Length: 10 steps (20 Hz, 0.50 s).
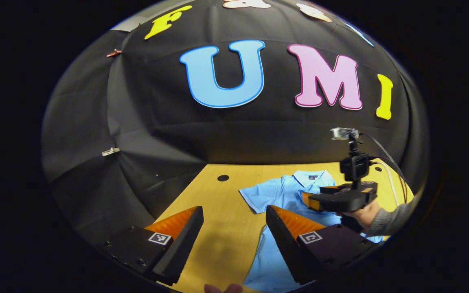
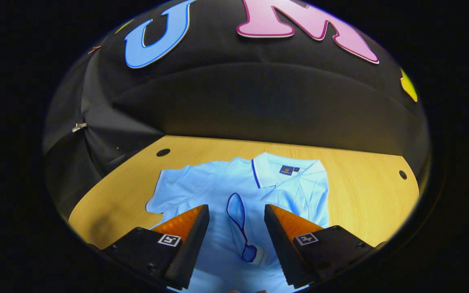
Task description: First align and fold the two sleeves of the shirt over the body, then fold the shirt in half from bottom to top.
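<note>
The left gripper [image 1: 233, 207] is holding its fingers wide apart with nothing between them, hovering over the bare table [image 1: 222, 244] just beside the shirt [image 2: 218, 179]. The right gripper [image 2: 236, 206] is also standing wide open and holding nothing, above the body of the shirt. The shirt is lying flat with its collar [image 2: 287, 171] toward the far wall. One sleeve [image 2: 240, 232] seems to be lying already across the body, though the fisheye is bending it. The other sleeve [image 2: 165, 195] is spreading out sideways. To fold this one well, the left fingers should be pinching its outer edge near the cuff, lifting only a little, and carrying it across until it is lining up with the other sleeve.
</note>
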Each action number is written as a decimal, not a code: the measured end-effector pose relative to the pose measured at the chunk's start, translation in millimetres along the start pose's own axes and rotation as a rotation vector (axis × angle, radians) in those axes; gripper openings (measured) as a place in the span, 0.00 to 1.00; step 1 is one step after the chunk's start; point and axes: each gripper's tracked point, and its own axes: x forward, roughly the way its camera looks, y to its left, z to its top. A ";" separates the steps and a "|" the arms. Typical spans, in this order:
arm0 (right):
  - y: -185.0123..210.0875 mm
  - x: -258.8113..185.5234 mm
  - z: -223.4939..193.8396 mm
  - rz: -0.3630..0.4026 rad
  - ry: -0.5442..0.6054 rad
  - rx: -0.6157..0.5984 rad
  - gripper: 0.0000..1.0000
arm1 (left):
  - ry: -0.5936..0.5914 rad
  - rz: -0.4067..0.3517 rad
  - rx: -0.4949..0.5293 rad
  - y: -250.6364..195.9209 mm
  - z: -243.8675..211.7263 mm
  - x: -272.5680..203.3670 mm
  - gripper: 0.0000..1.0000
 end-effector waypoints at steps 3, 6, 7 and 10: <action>-5.6 -21.5 14.6 0.000 -0.062 0.010 0.86 | 0.003 -0.024 0.026 -10.4 1.3 54.3 0.98; -12.8 -47.9 24.1 0.007 -0.105 0.024 0.89 | 0.011 -0.041 0.060 -25.7 1.0 103.2 0.98; -15.8 -54.7 27.0 0.009 -0.118 0.021 0.90 | 0.017 -0.049 0.056 -31.7 0.0 116.3 0.98; -25.7 -75.1 34.4 0.012 -0.149 0.015 0.91 | 0.059 -0.063 0.015 -44.3 -9.0 154.4 0.98</action>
